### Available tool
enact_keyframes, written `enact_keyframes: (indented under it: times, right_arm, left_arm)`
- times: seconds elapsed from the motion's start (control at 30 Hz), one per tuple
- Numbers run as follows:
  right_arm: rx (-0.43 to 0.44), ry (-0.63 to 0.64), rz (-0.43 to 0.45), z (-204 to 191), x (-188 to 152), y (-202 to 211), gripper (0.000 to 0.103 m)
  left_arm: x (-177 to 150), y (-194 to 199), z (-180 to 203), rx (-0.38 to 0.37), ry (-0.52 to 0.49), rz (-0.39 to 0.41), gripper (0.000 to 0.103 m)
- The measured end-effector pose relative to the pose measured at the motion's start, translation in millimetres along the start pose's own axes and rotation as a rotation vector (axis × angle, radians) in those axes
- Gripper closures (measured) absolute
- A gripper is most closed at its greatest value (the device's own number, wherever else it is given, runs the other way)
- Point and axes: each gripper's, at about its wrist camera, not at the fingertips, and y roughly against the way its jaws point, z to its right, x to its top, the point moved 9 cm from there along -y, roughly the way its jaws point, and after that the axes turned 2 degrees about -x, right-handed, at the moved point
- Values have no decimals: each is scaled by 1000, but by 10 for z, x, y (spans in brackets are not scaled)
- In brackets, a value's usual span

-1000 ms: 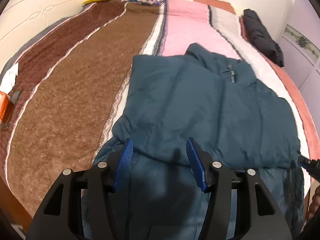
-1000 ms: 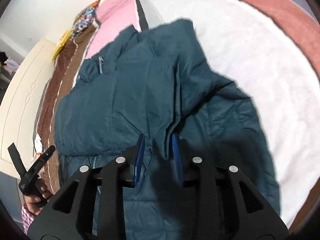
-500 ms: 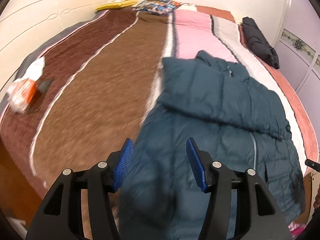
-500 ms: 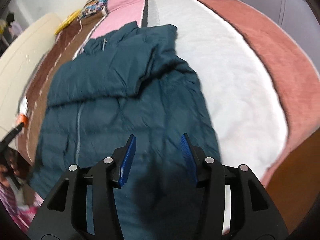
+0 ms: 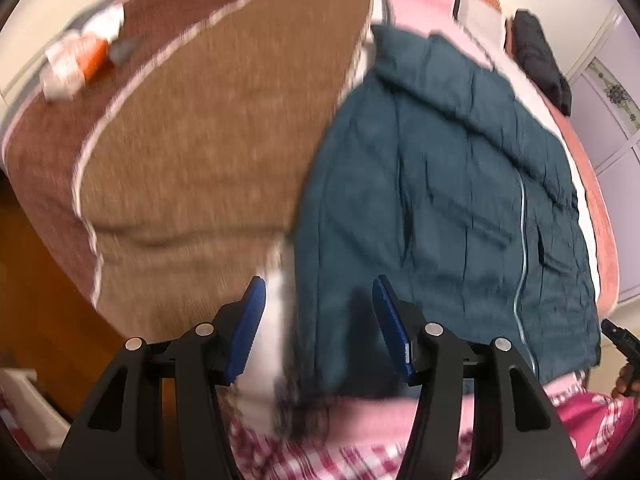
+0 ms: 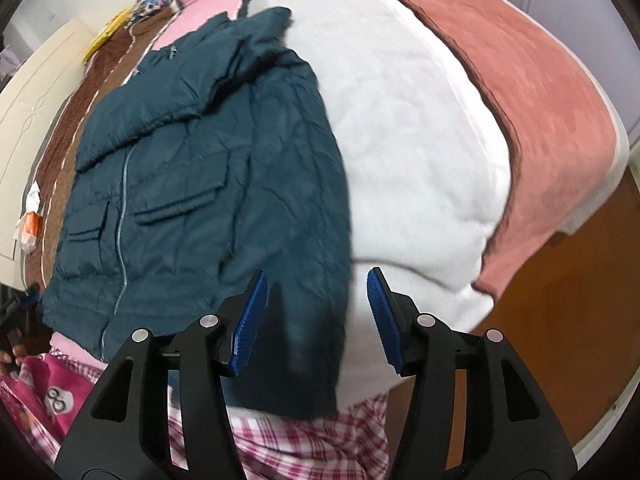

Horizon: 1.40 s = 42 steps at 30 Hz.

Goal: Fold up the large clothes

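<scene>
A dark teal padded jacket (image 5: pixel 440 200) lies front up on the striped bed cover, zipper closed, with its sleeves folded across the chest near the collar. It also shows in the right wrist view (image 6: pixel 192 184). My left gripper (image 5: pixel 318 320) is open and empty, held above the jacket's near left hem corner. My right gripper (image 6: pixel 316 312) is open and empty, held above the jacket's near right hem corner. Neither gripper touches the fabric.
The bed cover (image 5: pixel 192 128) has brown, pink, white and salmon stripes (image 6: pixel 420 128). An orange and white packet (image 5: pixel 76 64) lies at the far left. A black garment (image 5: pixel 536 52) lies at the far right. Pink checked clothing (image 6: pixel 304 440) shows below the grippers. Wooden floor (image 6: pixel 568 320) borders the bed.
Both grippers have pulled back from the folded sleeves toward the near hem and bed edge. The right gripper's jaws have opened wider. The jacket lies where it was.
</scene>
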Motion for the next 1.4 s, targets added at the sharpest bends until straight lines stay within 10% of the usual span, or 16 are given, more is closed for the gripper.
enact_keyframes:
  times: [0.5,0.73,0.93,1.4]
  right_arm:
    - [144,-156,-72,213,-385,6,44]
    - [299,-191,-133,35,-517,-51,45]
    - [349,-180,-118,-51,-511,-1,84]
    - [488,-168,132,-280,383,778,91]
  left_arm:
    - [-299,-157,123,-108,30,-85,49]
    - [-285,-151,188,-136,11,-79,65]
    - [-238,-78,228,-162,0,-47,87]
    - [509,630,555,-298,-9,191,93]
